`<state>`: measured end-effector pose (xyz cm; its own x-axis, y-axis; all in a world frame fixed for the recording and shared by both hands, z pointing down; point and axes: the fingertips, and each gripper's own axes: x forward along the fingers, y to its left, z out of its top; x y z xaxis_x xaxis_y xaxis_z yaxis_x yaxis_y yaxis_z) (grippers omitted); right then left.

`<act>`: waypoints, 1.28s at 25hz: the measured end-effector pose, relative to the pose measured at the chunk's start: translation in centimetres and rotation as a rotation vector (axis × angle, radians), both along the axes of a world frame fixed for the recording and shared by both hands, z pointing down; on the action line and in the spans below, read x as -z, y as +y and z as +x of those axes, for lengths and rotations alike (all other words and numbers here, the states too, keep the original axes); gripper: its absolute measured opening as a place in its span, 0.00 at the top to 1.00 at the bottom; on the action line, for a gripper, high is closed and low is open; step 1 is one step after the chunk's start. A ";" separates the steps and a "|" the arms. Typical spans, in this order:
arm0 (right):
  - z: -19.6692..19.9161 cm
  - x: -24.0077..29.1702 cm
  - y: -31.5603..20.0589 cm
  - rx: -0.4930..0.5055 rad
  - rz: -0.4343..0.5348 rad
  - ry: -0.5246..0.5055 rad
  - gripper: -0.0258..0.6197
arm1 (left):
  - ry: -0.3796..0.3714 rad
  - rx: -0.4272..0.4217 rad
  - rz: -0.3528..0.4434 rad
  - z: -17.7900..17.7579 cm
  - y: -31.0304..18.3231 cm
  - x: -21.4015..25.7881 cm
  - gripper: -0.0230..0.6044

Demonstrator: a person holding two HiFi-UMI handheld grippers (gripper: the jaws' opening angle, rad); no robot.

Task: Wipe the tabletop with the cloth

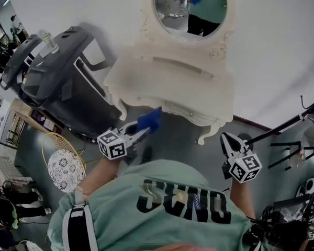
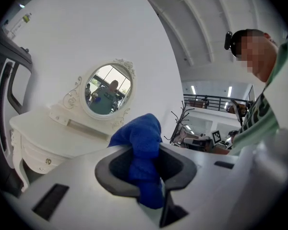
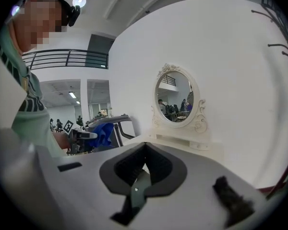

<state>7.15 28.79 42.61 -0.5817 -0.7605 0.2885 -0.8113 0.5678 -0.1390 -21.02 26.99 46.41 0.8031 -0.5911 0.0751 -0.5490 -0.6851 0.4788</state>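
A blue cloth (image 1: 149, 120) is clamped in my left gripper (image 1: 144, 129), held in the air just in front of the white dressing table (image 1: 167, 82) and level with its front edge. In the left gripper view the cloth (image 2: 144, 147) bunches up between the jaws, with the tabletop (image 2: 43, 131) and oval mirror (image 2: 108, 96) beyond it to the left. My right gripper (image 1: 226, 137) hangs lower right, off the table's right corner, its jaws together and empty (image 3: 144, 145). The right gripper view also shows the cloth (image 3: 104, 131) and the mirror (image 3: 176, 98).
A large black machine (image 1: 57, 82) stands against the table's left side. A gold wire stool with a white lace top (image 1: 65, 165) sits on the dark floor at left. Black coat-rack arms (image 1: 288, 124) reach in at right. White wall behind.
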 end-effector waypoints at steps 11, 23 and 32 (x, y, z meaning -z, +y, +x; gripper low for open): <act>-9.4 4.2 -19.6 -0.068 0.002 0.037 0.95 | 0.011 -0.125 0.041 -7.9 -21.1 1.3 0.79; -8.7 1.6 -35.5 0.168 -0.026 0.051 0.95 | -0.080 0.140 -0.053 -8.1 -34.1 -3.7 0.79; -8.5 1.0 -45.3 0.420 -0.055 0.059 0.95 | -0.282 0.549 -0.210 -16.0 -40.7 -6.4 0.79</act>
